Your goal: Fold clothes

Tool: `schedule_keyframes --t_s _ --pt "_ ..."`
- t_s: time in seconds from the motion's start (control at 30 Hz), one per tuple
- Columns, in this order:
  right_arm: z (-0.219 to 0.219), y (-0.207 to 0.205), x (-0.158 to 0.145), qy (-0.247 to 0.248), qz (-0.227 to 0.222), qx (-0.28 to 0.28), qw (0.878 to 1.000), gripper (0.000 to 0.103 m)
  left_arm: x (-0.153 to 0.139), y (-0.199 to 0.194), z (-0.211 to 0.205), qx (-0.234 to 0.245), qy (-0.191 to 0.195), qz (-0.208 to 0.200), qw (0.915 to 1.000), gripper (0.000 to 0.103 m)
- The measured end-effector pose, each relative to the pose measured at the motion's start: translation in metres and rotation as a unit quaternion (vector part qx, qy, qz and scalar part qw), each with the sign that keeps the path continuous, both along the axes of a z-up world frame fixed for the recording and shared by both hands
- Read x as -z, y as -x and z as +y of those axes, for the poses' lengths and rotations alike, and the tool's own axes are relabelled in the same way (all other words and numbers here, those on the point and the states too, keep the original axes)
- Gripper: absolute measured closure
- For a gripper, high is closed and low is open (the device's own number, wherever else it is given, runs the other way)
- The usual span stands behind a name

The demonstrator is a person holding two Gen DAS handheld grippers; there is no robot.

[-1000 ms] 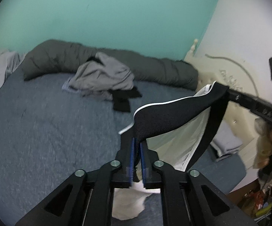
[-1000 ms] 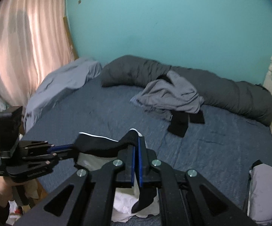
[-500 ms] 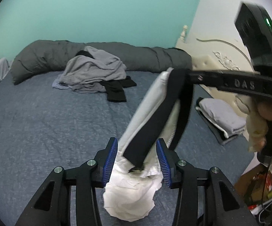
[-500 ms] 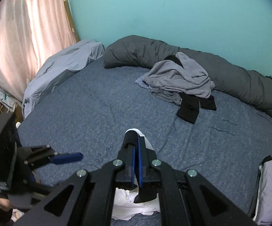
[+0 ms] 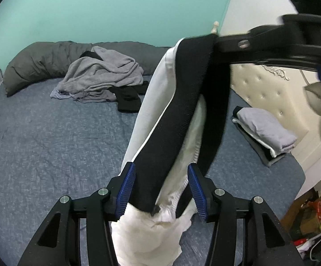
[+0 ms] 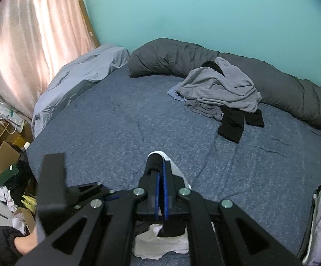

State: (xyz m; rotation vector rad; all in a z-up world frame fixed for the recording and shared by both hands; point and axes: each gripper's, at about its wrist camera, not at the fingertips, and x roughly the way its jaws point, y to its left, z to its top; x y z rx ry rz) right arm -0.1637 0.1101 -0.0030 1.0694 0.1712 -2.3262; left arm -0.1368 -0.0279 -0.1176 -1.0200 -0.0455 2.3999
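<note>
A blue bed [image 6: 120,122] sits by a teal wall. The right gripper [image 6: 160,190] is clamped on the black waistband [image 5: 182,102] of white shorts [image 5: 151,228], which hang down w/ the bottom on the bed. The left gripper [image 5: 160,190] has just been opening; its jaws are apart, w/ the band loose between them.

We saw our left gripper [image 5: 161,188] with its blue pads [image 5: 126,188] spread; its jaws had just been opening, and the white garment [image 5: 151,228] with its black waistband [image 5: 178,115] hung loose between them. At two o'clock the right gripper [image 5: 218,44] pinched the waistband's upper end. On the blue bed [image 5: 49,146], a heap of grey clothes [image 5: 102,77] lay at eleven o'clock, against a dark grey rolled duvet [image 5: 38,62]. A folded stack [image 5: 264,133] sat at three o'clock, near the cream tufted headboard [image 5: 267,88].
</note>
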Motion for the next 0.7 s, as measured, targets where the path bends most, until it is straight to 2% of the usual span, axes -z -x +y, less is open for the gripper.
schedule_keyframes --t_s 0.07,0.13,0.27,0.43,0.57,0.63,0.67,0.7 --pt "0.002 -0.001 0.000 0.000 0.001 -0.002 1.000 0.100 0.002 0.003 0.001 0.002 0.002 0.000 1.0000 0.055" --pt "0.006 0.000 0.002 0.004 0.000 0.000 1.000 0.100 0.005 0.006 -0.002 0.001 -0.004 -0.006 1.0000 0.090" --pt "0.011 0.001 0.007 0.014 -0.003 0.001 1.000 0.100 0.006 0.009 -0.011 -0.012 -0.005 -0.009 0.9999 0.096" --pt "0.016 0.004 0.014 0.015 0.010 0.009 1.000 0.100 -0.007 0.005 -0.019 -0.013 -0.001 -0.003 0.9999 0.097" --pt "0.029 0.015 0.037 0.036 -0.006 0.036 0.999 0.100 -0.015 0.005 -0.027 -0.019 0.005 -0.009 0.9998 0.097" --pt "0.034 0.018 0.054 0.031 -0.008 0.052 0.998 0.099 -0.015 0.007 -0.030 -0.024 0.007 -0.016 0.9996 0.097" --pt "0.037 0.020 0.062 0.030 -0.010 0.060 0.998 0.095 -0.014 0.008 -0.032 -0.028 0.006 -0.022 0.9994 0.097" --pt "0.041 0.021 0.071 0.034 -0.015 0.068 0.997 0.086 -0.012 0.010 -0.034 -0.032 0.006 -0.027 0.9991 0.097"
